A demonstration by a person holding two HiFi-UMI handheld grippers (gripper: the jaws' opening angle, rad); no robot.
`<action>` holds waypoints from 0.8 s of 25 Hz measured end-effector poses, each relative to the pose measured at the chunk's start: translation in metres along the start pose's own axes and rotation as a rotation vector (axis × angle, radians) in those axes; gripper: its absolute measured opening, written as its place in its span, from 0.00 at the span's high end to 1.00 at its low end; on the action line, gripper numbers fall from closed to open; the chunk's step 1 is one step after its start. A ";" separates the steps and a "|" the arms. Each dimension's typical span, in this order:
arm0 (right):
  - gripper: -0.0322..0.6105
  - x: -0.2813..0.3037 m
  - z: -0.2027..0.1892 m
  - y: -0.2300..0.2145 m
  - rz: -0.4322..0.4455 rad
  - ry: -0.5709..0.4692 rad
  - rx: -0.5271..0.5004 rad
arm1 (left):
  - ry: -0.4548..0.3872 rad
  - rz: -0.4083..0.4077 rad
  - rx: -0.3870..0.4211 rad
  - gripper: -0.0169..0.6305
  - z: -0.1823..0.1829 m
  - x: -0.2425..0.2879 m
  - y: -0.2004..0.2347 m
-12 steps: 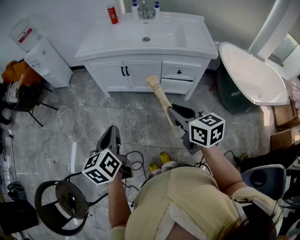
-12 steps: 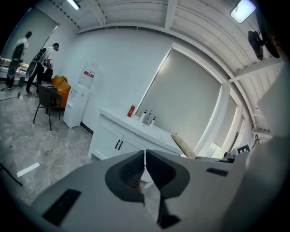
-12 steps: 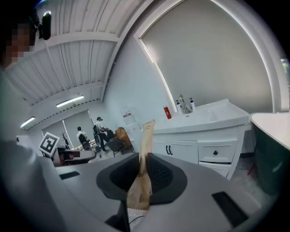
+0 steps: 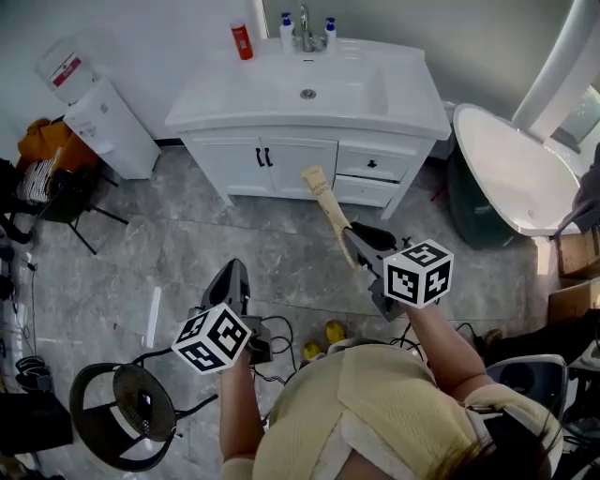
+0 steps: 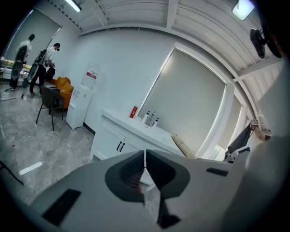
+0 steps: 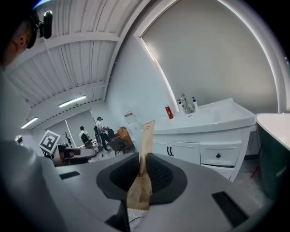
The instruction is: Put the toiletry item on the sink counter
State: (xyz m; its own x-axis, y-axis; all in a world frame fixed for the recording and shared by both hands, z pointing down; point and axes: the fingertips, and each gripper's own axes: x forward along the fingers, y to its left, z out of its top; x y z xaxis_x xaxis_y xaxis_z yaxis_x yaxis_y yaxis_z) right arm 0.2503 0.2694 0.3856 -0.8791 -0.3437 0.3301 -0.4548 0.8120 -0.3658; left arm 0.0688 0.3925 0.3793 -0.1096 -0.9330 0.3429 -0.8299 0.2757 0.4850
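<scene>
Right hand-held gripper (image 4: 364, 246) is clamping the lower end of a long, flat, tan toiletry packet (image 4: 323, 199), with its jaws pressed against both faces. The packet is sticking out ahead of the jaws and pointing towards the white vanity table with a sunken basin (image 4: 225, 94). It is hanging in the air over the grey floor, near the cabinet doors but below the top and well short of it.

Left hand-held gripper (image 4: 228, 279) is hovering low with its jaws together, and I am making out nothing between them.

I am judging this to be the carry. To do it well, I am planning to lift the packet above the front rim before moving in, since its free end is leading and could catch the edge. I am aiming for the bare stretch left of the basin. That spot is away from the round red bottle (image 4: 242, 40) and the chrome faucet (image 4: 304, 28) at the back. I am meaning to lay the packet flat and let it rest there before parting the jaws.
</scene>
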 end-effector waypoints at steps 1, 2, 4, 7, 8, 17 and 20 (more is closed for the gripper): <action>0.84 0.003 0.002 -0.003 0.004 0.002 0.001 | 0.000 0.004 0.004 0.90 0.002 0.003 0.000; 0.84 0.006 0.004 -0.006 0.008 0.003 0.002 | -0.001 0.007 0.006 0.90 0.003 0.007 -0.001; 0.84 0.012 0.009 -0.012 0.014 0.005 0.002 | -0.003 0.014 0.006 0.90 0.007 0.014 -0.001; 0.84 0.022 0.016 -0.022 0.027 0.007 0.000 | -0.006 0.025 0.007 0.90 0.012 0.027 -0.002; 0.84 0.026 0.019 -0.025 0.032 0.007 -0.002 | -0.007 0.028 0.008 0.90 0.014 0.032 -0.002; 0.84 0.059 0.034 -0.046 0.071 0.035 -0.008 | -0.009 0.045 -0.009 0.90 0.022 0.065 -0.009; 0.84 0.068 0.038 -0.052 0.076 0.038 0.003 | 0.001 0.055 -0.014 0.90 0.024 0.074 -0.004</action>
State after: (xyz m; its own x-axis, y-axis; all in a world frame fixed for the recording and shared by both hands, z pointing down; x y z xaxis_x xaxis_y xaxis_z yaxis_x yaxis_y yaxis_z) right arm 0.2082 0.1862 0.3944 -0.9051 -0.2633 0.3339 -0.3877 0.8334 -0.3937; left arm 0.0508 0.3174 0.3837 -0.1540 -0.9160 0.3704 -0.8147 0.3298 0.4770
